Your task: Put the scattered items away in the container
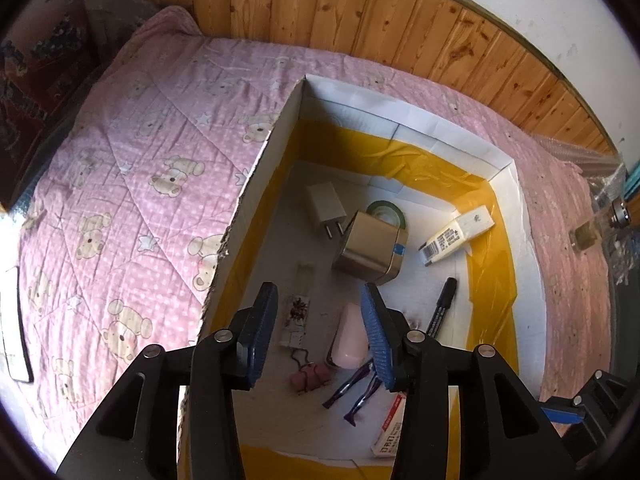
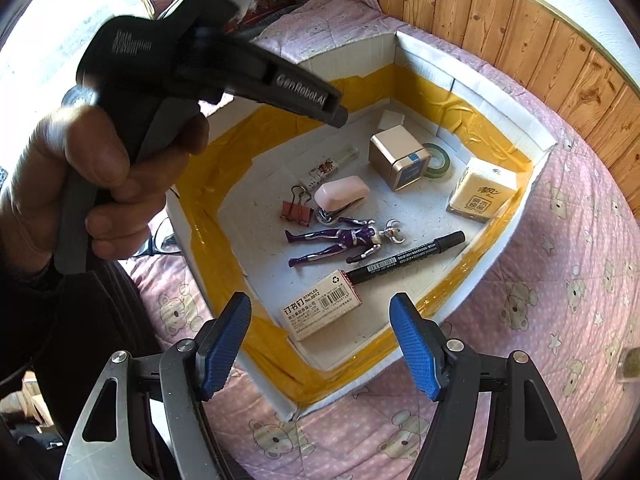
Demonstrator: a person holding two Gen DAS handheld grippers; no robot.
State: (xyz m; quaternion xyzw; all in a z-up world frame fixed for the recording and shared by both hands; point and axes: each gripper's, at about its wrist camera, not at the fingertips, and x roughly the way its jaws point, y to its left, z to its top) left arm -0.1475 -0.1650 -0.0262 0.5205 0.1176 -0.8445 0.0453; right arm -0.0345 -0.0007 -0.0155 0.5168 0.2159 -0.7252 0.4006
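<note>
A white cardboard box [image 1: 404,116] with yellow tape lining sits on a pink bear-print quilt; it also shows in the right wrist view [image 2: 416,56]. Inside lie a gold tin [image 2: 398,156], a pink stapler [image 2: 342,194], a purple figure [image 2: 344,240], a black marker [image 2: 404,258], a staples box [image 2: 320,310], a tissue pack [image 2: 482,192], a binder clip [image 2: 296,210], a green tape roll [image 2: 438,156] and a white charger [image 1: 326,204]. My left gripper [image 1: 318,336] is open and empty above the box. My right gripper [image 2: 320,344] is open and empty over the box's near edge.
The pink quilt [image 1: 132,168] covers the bed around the box. A wooden panel wall [image 1: 400,12] runs behind. A small glass bottle [image 1: 586,236] lies on the quilt at the right. The hand holding the left gripper [image 2: 100,184] fills the left of the right wrist view.
</note>
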